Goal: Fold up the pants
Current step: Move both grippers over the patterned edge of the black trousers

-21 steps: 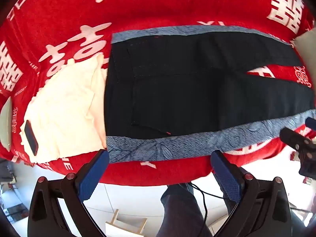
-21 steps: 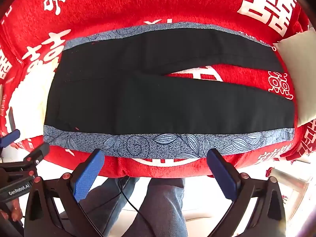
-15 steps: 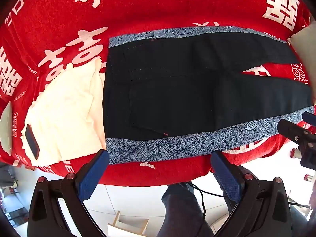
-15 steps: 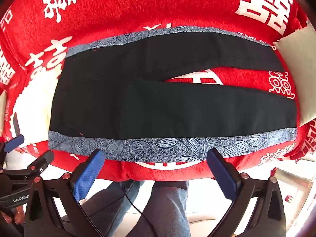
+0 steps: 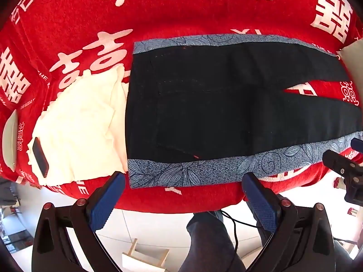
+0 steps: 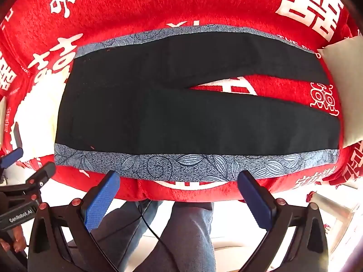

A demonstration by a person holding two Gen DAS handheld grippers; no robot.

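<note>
Black pants [image 5: 215, 106] [image 6: 181, 113] with blue floral side stripes lie flat on a red blanket, waist to the left, both legs running right with a narrow gap between them. My left gripper [image 5: 182, 184] hovers open above the near stripe by the waist and hip. My right gripper [image 6: 179, 181] hovers open above the near stripe at the leg's middle. Nothing sits between either pair of blue pads. The right gripper's tip [image 5: 340, 163] shows at the right edge of the left wrist view, and the left gripper [image 6: 27, 181] at the left edge of the right wrist view.
A red blanket [image 5: 181, 6] with white characters covers the surface. A cream cloth [image 5: 81, 127] lies left of the waist with a dark phone [image 5: 40, 157] on it. A pale cushion [image 6: 342, 86] sits by the leg ends. The person's jeans-clad legs [image 6: 188, 233] stand at the near edge.
Both views have drifted slightly down and closer to the pants, so the near stripe sits lower in frame. Both grippers stay open; the pants have not moved.
</note>
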